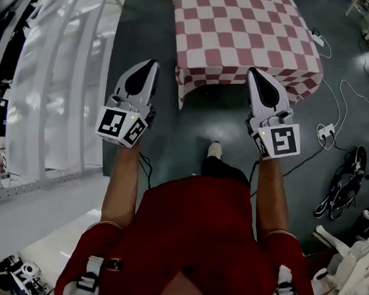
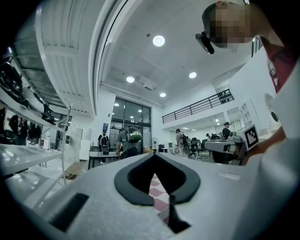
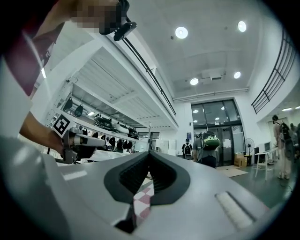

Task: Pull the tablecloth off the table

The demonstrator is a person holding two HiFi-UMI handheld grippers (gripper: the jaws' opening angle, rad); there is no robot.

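Up at 12 o'clock in the head view, your tablecloth (image 1: 244,34) lies flat, long axis running 12 to 6, near hem hanging your way. Left gripper (image 1: 155,65) sits just off its 7 o'clock corner, right gripper (image 1: 256,73) at the 5 o'clock hem. Only the gripper views show checks between your fingers (image 2: 133,183), both pairs pressed together; can't tell if cloth's pinched.

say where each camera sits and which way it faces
head view: on the head, steeply down at the tablecloth; shows forearms, left gripper, right gripper, red shirt.
left gripper view: on that gripper, level toward glass doors; shows its shut jaws, the other forearm.
right gripper view: likewise, mirrored.
gripper views share: doors, tablecloth through the jaw gap.
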